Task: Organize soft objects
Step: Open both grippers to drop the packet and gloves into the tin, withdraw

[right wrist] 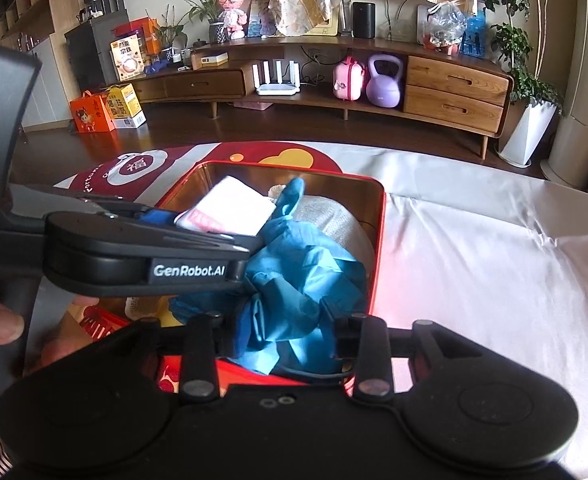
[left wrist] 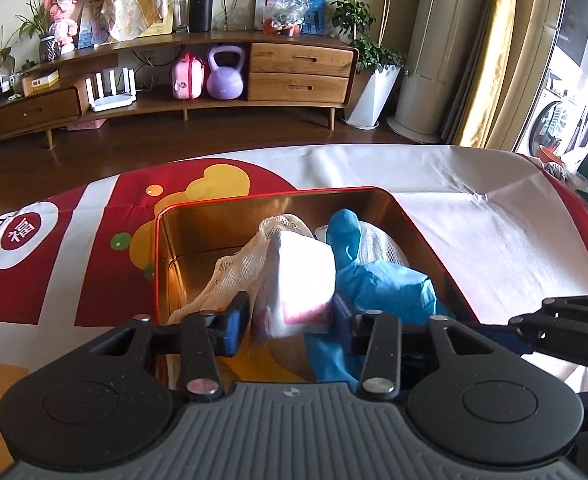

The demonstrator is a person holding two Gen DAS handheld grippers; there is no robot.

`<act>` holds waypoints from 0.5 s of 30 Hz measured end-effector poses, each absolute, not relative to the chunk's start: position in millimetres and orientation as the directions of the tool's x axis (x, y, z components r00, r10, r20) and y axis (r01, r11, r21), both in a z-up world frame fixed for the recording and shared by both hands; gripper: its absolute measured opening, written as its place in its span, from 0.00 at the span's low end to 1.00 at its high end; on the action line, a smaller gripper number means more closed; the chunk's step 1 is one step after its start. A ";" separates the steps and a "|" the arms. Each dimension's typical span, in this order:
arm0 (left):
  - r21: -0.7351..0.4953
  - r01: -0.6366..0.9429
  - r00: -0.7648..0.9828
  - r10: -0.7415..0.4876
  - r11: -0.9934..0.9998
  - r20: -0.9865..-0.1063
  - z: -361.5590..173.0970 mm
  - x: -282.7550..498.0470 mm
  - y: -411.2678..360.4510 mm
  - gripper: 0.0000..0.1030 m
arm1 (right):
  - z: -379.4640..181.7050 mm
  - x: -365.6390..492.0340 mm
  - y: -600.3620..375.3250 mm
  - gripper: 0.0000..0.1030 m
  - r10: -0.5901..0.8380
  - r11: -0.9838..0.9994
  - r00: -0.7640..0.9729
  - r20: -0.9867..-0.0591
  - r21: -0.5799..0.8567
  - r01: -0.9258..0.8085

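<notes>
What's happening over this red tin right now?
A person works two handheld grippers over a red tin on a table. The left gripper has a white tissue pack between its fingers; the right gripper has a crumpled blue glove between its fingers. Both items sit over the tin, beside white mesh fabric. Whether either is gripped is unclear.

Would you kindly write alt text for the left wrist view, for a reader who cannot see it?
The left hand-held gripper has a white tissue packet between its fingers, over a red-rimmed tin box that also holds a blue glove and white mesh cloth. The box sits on a red and white cloth, with a wooden TV cabinet beyond.
</notes>
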State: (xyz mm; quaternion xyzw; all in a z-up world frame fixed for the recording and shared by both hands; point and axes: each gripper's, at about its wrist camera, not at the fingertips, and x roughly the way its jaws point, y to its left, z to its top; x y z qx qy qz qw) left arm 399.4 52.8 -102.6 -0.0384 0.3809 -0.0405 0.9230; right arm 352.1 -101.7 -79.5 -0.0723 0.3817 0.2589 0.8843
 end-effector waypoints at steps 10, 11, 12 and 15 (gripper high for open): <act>-0.113 0.050 0.732 -0.114 0.992 -0.672 -82.2 379.9 52.5 0.63 | -63.0 338.5 -107.5 0.51 0.405 0.857 0.588 -0.700 0.068 -0.510; -0.114 0.052 0.734 -0.115 0.992 -0.669 -78.9 377.3 52.9 0.63 | -60.5 336.2 -108.1 0.54 0.403 0.858 0.592 -0.698 0.063 -0.510; -0.118 0.053 0.735 -0.119 0.992 -0.668 -75.6 374.8 53.2 0.63 | -57.7 334.1 -108.8 0.56 0.403 0.858 0.595 -0.696 0.060 -0.510; -0.117 0.055 0.741 -0.119 0.992 -0.661 -65.2 365.8 53.4 0.63 | -47.8 326.2 -110.9 0.62 0.403 0.858 0.602 -0.689 0.055 -0.511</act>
